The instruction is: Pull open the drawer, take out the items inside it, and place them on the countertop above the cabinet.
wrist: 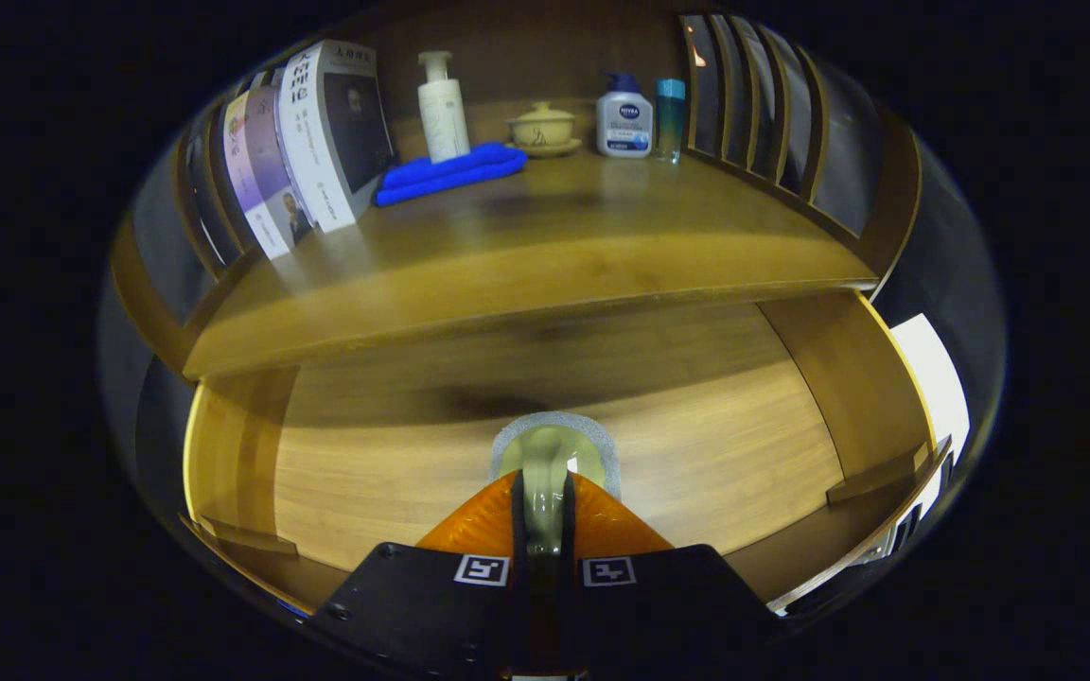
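Claw is closed narrow on a pale green cup-like item with a grey rim, both orange fingers pressing its sides, held above the bare wooden floor of the pulled-open drawer. On the worktop above, from the left: upright books with printed titles too blurred to read, white pump bottle standing on a folded blue cloth, lidded cream tea bowl on its saucer. Beside it stand a white bottle marked "NIVEA" and a teal bottle touching it.
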Demonstrator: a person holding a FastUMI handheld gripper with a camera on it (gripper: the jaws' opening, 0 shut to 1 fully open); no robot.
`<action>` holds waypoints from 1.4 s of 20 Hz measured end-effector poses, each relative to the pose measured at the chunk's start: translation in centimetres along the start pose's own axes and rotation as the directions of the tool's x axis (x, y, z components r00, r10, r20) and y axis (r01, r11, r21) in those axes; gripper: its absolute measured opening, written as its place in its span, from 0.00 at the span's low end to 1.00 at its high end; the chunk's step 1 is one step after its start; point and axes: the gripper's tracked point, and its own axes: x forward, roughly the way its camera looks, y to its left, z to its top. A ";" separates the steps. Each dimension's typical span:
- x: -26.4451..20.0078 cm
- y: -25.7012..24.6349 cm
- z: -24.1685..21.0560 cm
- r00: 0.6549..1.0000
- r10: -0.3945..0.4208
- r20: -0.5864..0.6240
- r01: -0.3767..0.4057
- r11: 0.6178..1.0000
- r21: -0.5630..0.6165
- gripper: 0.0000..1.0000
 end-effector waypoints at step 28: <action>-8.3 -0.9 8.1 0.960 -0.003 0.281 0.005 1.000 -0.006 0.14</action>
